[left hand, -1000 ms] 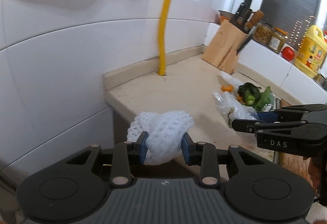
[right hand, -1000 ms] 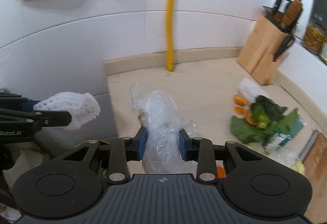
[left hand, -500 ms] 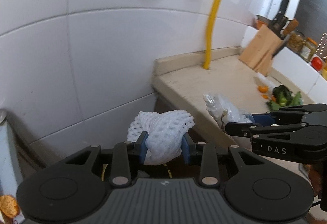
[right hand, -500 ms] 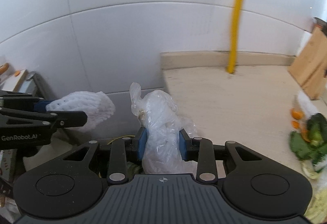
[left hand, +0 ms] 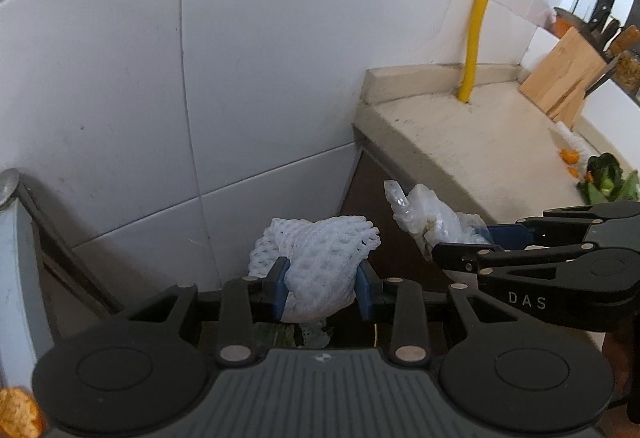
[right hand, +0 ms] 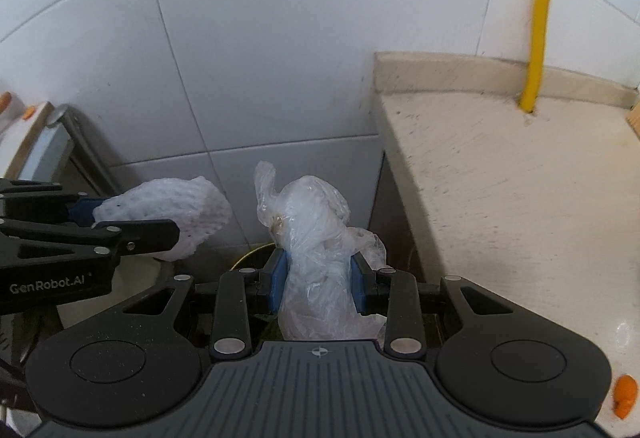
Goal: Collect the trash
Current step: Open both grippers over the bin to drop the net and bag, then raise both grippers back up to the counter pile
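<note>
My left gripper (left hand: 322,288) is shut on a white foam fruit net (left hand: 320,258), its blue pads pressing both sides. In the right wrist view that same net (right hand: 172,210) shows at the left, held by the left gripper (right hand: 120,218). My right gripper (right hand: 318,284) is shut on a crumpled clear plastic bag (right hand: 316,238); the left wrist view shows this bag (left hand: 432,218) at the right. Both grippers hang side by side past the left end of the beige counter (right hand: 500,178), over the dark gap by the tiled wall. Below them a yellowish rim (right hand: 250,256) peeks out, mostly hidden.
A yellow pipe (left hand: 478,18) rises from the counter at the wall. A wooden knife block (left hand: 564,78) stands at the back right, with green and orange vegetable scraps (left hand: 604,178) near it. A grey-white appliance edge (right hand: 44,142) stands at the left. An orange scrap (right hand: 626,396) lies at the counter's front.
Both grippers have swung left off the counter and dipped, carrying the foam net and the plastic bag. The counter slid to the right of both views; the wall and gap now fill the middle.
</note>
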